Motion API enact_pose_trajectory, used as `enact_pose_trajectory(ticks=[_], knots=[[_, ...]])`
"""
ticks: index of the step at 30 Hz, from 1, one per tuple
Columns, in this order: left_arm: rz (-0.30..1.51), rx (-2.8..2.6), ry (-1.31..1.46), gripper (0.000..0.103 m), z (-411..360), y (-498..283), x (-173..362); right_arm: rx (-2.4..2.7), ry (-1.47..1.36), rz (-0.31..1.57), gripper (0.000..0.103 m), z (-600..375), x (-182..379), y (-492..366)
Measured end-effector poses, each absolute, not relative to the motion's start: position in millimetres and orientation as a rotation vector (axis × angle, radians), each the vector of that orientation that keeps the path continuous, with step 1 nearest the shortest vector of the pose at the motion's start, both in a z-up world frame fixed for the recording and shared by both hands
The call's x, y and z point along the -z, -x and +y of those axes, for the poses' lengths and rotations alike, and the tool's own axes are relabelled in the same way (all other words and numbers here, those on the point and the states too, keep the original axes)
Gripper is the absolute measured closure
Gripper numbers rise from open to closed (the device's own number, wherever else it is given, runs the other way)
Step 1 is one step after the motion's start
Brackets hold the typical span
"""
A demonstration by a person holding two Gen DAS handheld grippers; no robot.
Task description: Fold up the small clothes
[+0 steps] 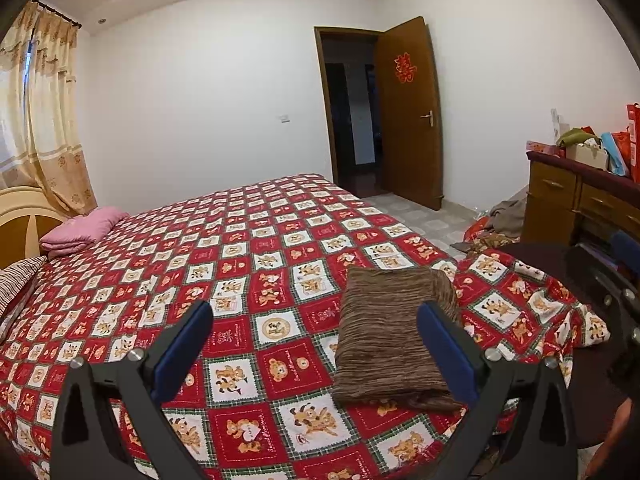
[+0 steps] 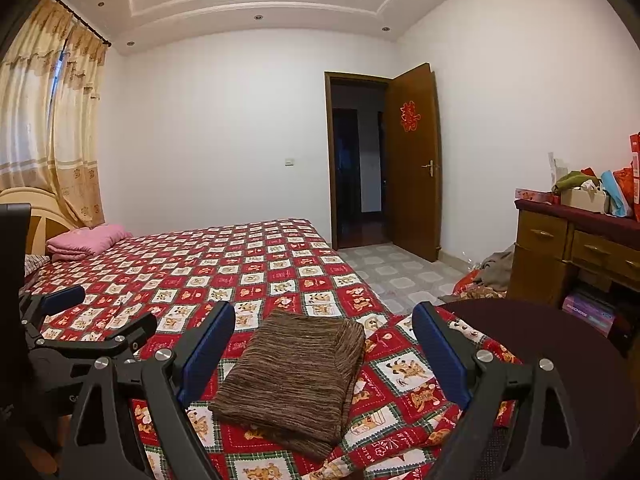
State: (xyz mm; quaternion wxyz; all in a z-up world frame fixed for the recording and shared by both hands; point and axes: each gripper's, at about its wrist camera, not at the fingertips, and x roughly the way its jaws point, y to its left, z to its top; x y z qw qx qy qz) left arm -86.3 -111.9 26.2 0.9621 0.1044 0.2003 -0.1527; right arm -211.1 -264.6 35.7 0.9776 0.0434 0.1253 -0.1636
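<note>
A brown striped garment (image 1: 394,336) (image 2: 294,374) lies folded into a flat rectangle on the red bear-patterned bedspread (image 1: 240,264) (image 2: 224,264), near the bed's right corner. My left gripper (image 1: 316,314) hovers open above the bedspread, its right finger over the garment's right edge, nothing between the blue pads. My right gripper (image 2: 324,316) is open too, held just above and behind the folded garment, which shows between its fingers without touching them. The left gripper (image 2: 104,312) appears at the left of the right wrist view.
A pink folded blanket (image 1: 82,228) and a striped pillow (image 1: 18,280) lie by the headboard. A dark round table (image 2: 560,344) stands at the bed's right corner. A wooden dresser (image 2: 576,256) with boxes, clothes on the floor (image 2: 490,272) and an open door (image 2: 412,160) are at the right.
</note>
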Motion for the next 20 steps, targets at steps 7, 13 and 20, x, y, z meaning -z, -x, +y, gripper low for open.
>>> enact_pose_trajectory(ticks=[7, 13, 20], knots=[[0.410, 0.252, -0.213, 0.000, -109, 79, -23, 0.346, -0.085, 0.252, 0.012, -265, -33, 211], [0.448, 0.333, -0.157, 0.000, -101, 72, -20, 0.347, -0.083, 0.259, 0.012, -265, -30, 209], [0.444, 0.280, -0.189, 0.000, -97, 64, -17, 0.365, -0.106, 0.287, 0.012, -273, -24, 204]])
